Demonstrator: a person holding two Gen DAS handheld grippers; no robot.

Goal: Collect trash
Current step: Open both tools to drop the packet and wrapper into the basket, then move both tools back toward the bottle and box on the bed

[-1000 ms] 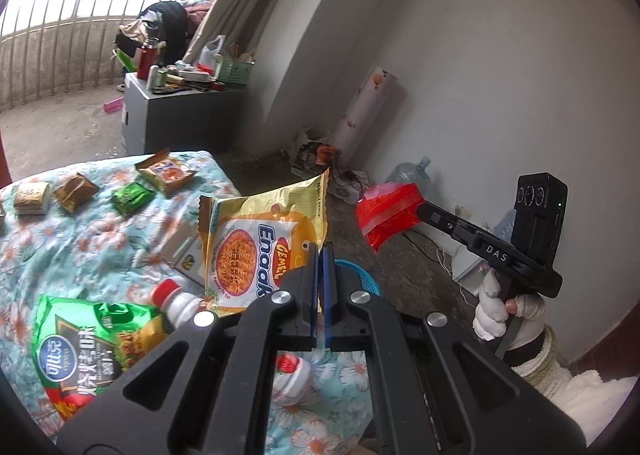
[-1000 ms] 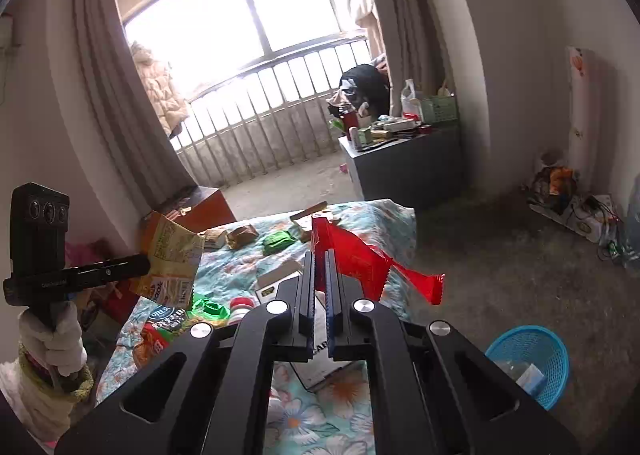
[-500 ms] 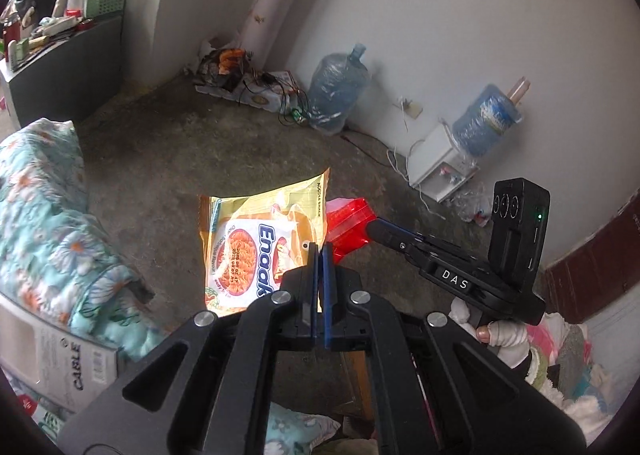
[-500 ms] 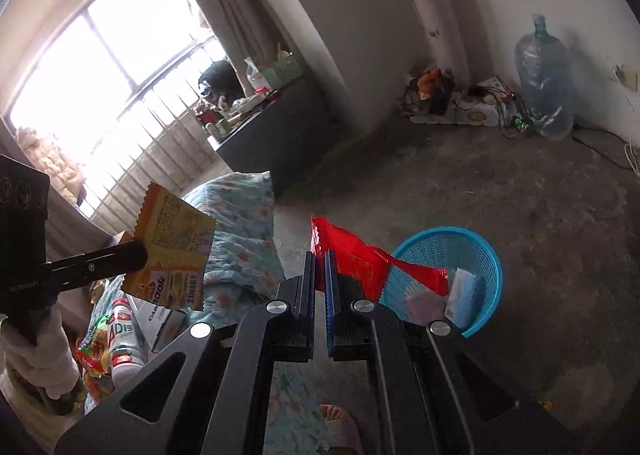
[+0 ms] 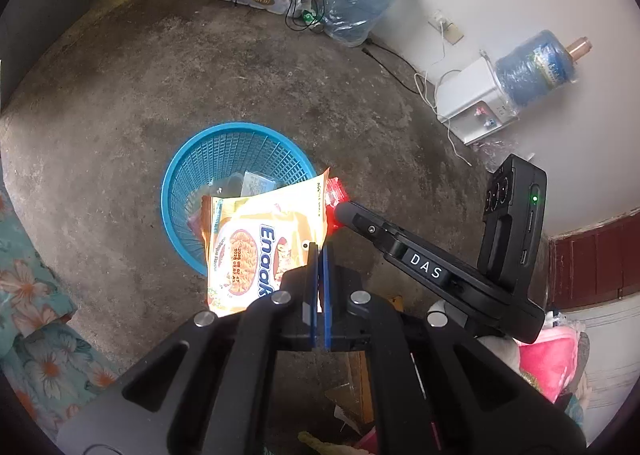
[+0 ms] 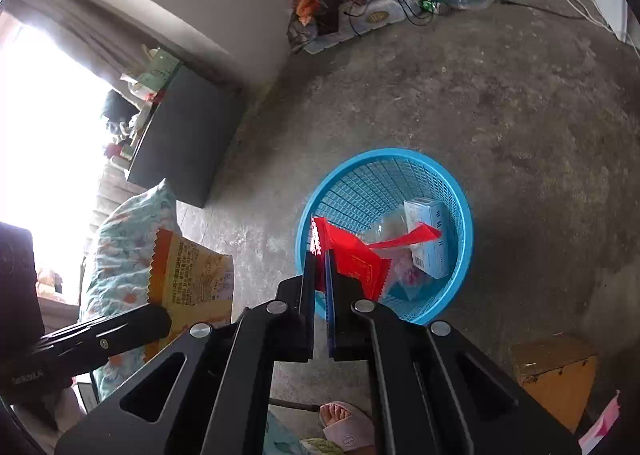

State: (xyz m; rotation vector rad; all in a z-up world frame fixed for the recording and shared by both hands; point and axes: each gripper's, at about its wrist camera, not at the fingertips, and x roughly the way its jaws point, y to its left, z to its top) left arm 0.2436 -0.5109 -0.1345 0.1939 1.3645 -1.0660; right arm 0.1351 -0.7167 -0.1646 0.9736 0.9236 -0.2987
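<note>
I have both grippers over the blue basket (image 5: 236,159) on the concrete floor, each clamped on a piece of trash: my left gripper (image 5: 319,255) pinches the yellow noodle packet (image 5: 256,239) by its right edge, my right gripper (image 6: 320,267) pinches the red wrapper (image 6: 352,255). The basket already holds a small white box (image 6: 426,235) and some clear plastic. My worry is the packet: in the right view it seems to hang left of the rim, nearer the floral bedding (image 6: 124,231), so releasing now could drop it on the floor. Light wrappers also flutter, and the two grippers sit close enough to knock together.
</note>
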